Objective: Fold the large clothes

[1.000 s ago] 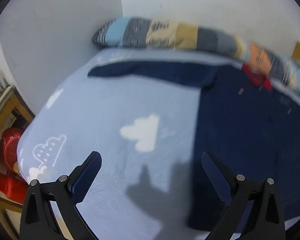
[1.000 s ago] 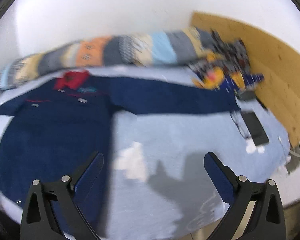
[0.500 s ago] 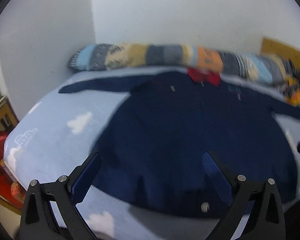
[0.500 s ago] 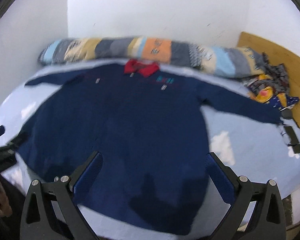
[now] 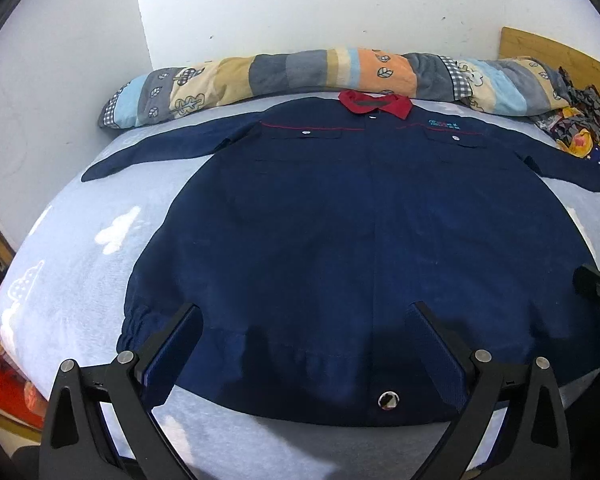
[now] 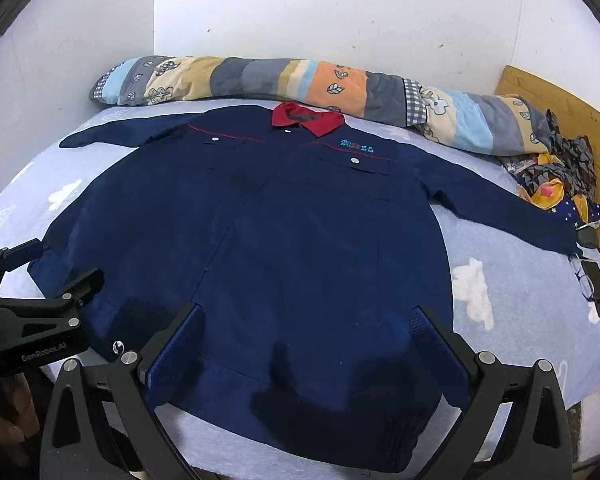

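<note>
Over the last second I had swung both cameras inward: the left view had been looking out over the jacket's left sleeve and bare sheet, the right view over the other sleeve, and both had come round to face the whole garment square on. The bed (image 5: 72, 264), under its pale blue cloud-print sheet, filled each view, with the rolled patchwork quilt (image 5: 300, 76) along the wall at its far side. The navy work jacket (image 5: 364, 232) lay flat and face up across the sheet, both sleeves stretched outward, red collar (image 5: 374, 102) toward the quilt and the hem nearest me. The left gripper (image 5: 306, 344) hung over the left part of the hem with its fingers spread wide and nothing between them; the right gripper (image 6: 308, 344) hung over the hem's right part, equally wide and empty. A snap button (image 5: 388, 400) showed on the hem. A phone (image 6: 598, 290) lay on the sheet beyond the right cuff. I judged the survey finished and no fold yet made, so a sleeve fold-in looked the likely first step.
</note>
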